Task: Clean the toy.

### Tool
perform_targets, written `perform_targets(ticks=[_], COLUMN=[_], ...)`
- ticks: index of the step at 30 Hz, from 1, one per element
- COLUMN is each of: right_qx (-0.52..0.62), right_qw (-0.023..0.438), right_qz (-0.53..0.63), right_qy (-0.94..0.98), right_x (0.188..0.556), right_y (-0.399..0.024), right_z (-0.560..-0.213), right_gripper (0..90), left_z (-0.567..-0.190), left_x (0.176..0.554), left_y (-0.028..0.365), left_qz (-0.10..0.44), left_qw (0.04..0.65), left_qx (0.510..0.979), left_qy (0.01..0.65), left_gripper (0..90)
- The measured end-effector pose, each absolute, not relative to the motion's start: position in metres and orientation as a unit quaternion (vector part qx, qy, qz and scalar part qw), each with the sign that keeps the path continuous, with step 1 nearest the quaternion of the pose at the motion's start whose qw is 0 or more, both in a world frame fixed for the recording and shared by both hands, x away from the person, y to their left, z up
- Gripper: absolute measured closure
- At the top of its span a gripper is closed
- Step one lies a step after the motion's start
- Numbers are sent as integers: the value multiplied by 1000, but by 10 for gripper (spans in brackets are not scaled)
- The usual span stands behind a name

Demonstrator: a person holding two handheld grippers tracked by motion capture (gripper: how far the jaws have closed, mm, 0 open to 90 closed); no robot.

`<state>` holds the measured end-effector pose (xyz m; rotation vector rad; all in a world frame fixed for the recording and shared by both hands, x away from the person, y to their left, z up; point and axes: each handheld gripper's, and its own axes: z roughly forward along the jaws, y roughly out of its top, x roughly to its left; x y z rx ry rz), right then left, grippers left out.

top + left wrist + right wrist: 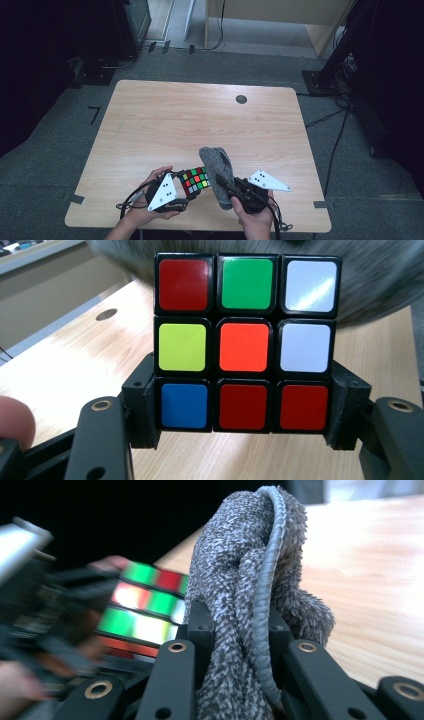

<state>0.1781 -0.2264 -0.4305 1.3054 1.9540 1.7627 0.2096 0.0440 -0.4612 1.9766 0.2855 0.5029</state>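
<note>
Between left jaws, cube (244, 342)

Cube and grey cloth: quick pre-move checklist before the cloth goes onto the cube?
1. Left gripper clamped on the cube: ok, jaws press both sides of its bottom row.
2. Right gripper holding the grey cloth: ok, cloth bunched between the jaws.
3. Cube square in the grip: ok, sits level in the left gripper view.
4. Cloth against the cube: cannot tell; in the high view the cloth sits right beside the cube, contact unclear.
5. Cloth free of the table: cannot tell; its lower end is hidden behind the gripper.
6. Free cloth to wipe with: ok, a loose fold stands above the jaws.
</note>
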Motion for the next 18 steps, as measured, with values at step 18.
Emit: perform_targets(ticks=[18], right_qx=[387], right_qw=[77], right_qz=[616], right_qy=[682], right_x=[174], right_y=[-208], right_z=[-422], right_gripper=[743], left_z=[-455], left_x=[205], left_y=[42], left_qz=[193], left_qw=[521], left_qx=[824], left_qy=[109], left_gripper=[338])
